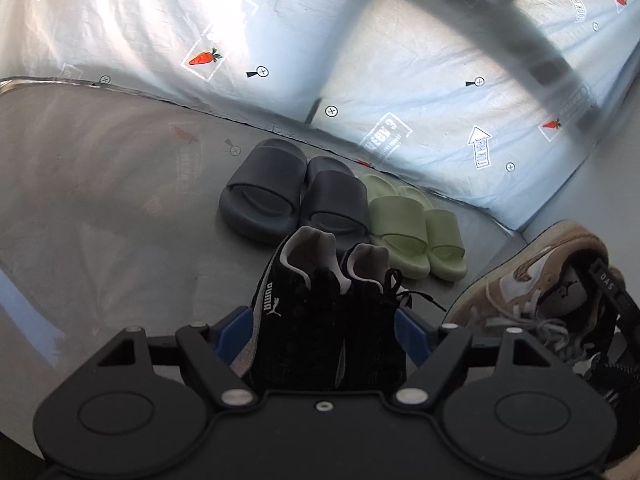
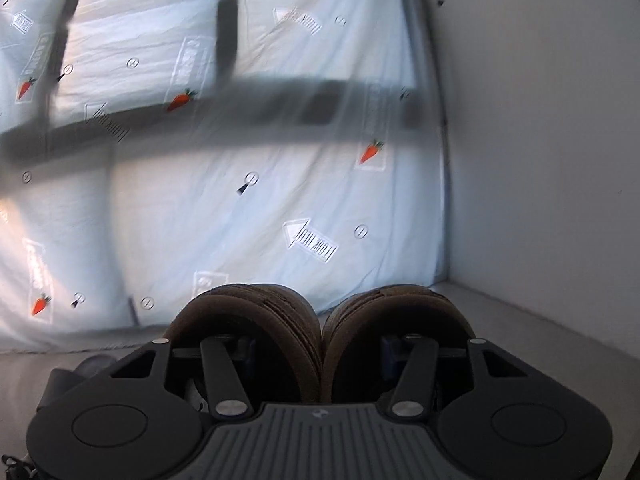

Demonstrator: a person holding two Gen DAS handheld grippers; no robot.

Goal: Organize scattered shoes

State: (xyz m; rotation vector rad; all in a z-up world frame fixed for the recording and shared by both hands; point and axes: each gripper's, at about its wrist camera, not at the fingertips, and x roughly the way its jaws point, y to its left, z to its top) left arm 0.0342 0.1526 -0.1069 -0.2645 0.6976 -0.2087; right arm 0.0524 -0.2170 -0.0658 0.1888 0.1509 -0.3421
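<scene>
The left gripper (image 1: 326,332) has its fingers clamped on a pair of black sneakers (image 1: 320,320), low centre; beyond lie grey slides (image 1: 296,196) and green slides (image 1: 416,232) on the floor (image 1: 100,200). Only the right wrist view shows the right gripper (image 2: 320,354) pinching two brown soles (image 2: 320,328).

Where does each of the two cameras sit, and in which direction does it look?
Left wrist view: sits on the left gripper, looks down along its fingers at the floor, the black sneakers it clamps, the dark slides and green slides by the curtain.
Right wrist view: sits on the right gripper, looks nearly level at the curtain and white wall; two brown soles stand between its fingers.
Shared: the carrot-printed curtain; the tan sneakers beside the left gripper are probably those brown soles.
</scene>
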